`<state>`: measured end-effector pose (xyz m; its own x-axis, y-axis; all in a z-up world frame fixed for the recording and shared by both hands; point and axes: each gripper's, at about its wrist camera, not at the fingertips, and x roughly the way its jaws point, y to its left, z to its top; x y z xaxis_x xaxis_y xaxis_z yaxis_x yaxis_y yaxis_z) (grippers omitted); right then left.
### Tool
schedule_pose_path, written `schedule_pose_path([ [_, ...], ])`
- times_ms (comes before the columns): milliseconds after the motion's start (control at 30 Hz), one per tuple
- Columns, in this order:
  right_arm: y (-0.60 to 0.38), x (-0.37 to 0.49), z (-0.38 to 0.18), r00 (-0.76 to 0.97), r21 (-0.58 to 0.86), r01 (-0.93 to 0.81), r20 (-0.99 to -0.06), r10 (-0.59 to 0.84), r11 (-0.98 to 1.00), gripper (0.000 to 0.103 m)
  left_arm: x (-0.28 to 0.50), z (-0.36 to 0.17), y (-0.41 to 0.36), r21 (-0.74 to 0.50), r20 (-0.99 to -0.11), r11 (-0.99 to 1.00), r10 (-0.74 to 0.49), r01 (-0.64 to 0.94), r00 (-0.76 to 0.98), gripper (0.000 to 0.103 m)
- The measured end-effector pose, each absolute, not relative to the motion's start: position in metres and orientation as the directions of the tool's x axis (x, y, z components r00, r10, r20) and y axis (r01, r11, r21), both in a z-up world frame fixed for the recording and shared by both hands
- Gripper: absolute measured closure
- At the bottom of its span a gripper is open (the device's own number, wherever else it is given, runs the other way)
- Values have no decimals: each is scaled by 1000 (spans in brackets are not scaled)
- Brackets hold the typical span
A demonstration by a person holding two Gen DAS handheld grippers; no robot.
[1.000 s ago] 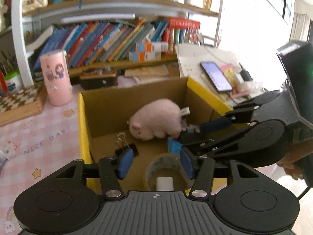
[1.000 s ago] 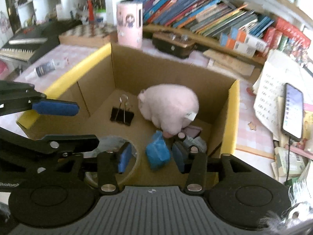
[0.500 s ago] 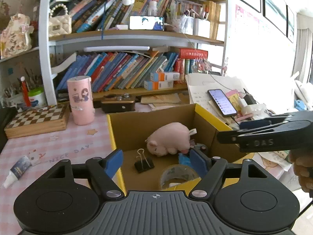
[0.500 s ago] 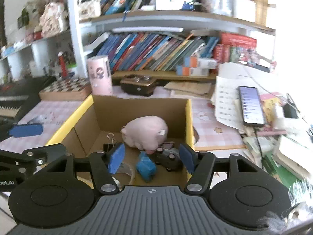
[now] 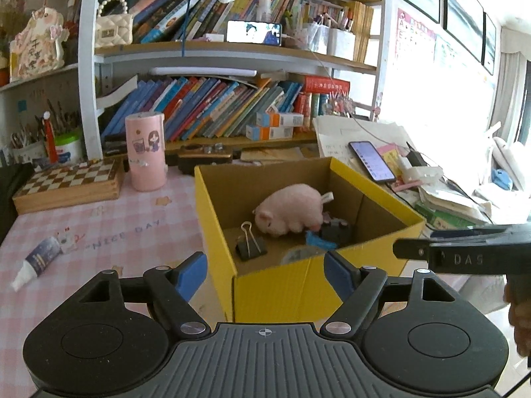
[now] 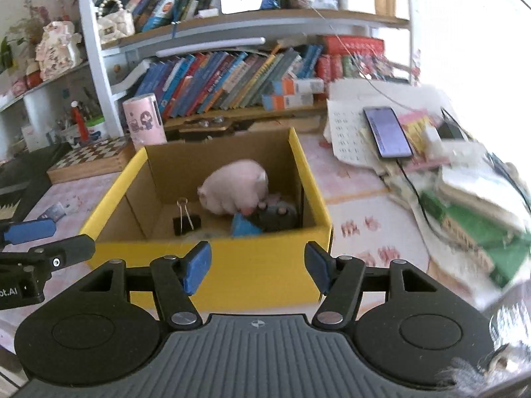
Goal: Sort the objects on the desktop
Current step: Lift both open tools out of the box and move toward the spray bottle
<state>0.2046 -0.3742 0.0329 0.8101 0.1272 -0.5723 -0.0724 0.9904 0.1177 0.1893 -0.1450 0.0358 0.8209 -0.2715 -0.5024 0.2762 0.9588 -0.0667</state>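
Left gripper [image 5: 264, 273]: one, jaws apart, empty
Right gripper [image 6: 257, 267]: one, jaws apart, empty
Yellow box [image 5: 275, 285]: one, on the desk, just beyond both grippers
Inside: one binder clip [image 5: 250, 245], one tape roll [image 5: 298, 254], one pink plush pig [image 5: 290, 209]
Desk beyond: one tube [image 5: 36, 262], one chessboard [image 5: 71, 182], one pink cup [image 5: 146, 151], one phone [image 5: 371, 161]

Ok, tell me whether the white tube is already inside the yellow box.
No, the white tube lies on the pink checked tablecloth, well left of the yellow box.

Yellow outside, plain brown inside: cardboard box [image 5: 282, 285]. Within the box: pale pink plush pig [image 5: 290, 209], black binder clip [image 5: 250, 247], blue packet [image 6: 244, 226]. Left of the box: pink-and-white checked tablecloth [image 5: 99, 229], brown-and-cream chessboard [image 5: 71, 177], pink cartoon-printed cylinder [image 5: 146, 151].
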Motion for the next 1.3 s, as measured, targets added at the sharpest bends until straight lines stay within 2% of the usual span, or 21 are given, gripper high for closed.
schedule_pose_path([
  [433,-328,151,4,744,145,53,-666,58,988,39,153,16,-109,-33,-530,944,-296,329,795,18],
  [800,-284,105,1,734,113,83,-679,16,990,39,116,6,-69,-54,-580,931,-323,360,748,16],
  [1300,-214,60,-17,660,140,-22,-741,120,990,34,71,-1,-19,-50,-621,944,-285,326,730,12],
])
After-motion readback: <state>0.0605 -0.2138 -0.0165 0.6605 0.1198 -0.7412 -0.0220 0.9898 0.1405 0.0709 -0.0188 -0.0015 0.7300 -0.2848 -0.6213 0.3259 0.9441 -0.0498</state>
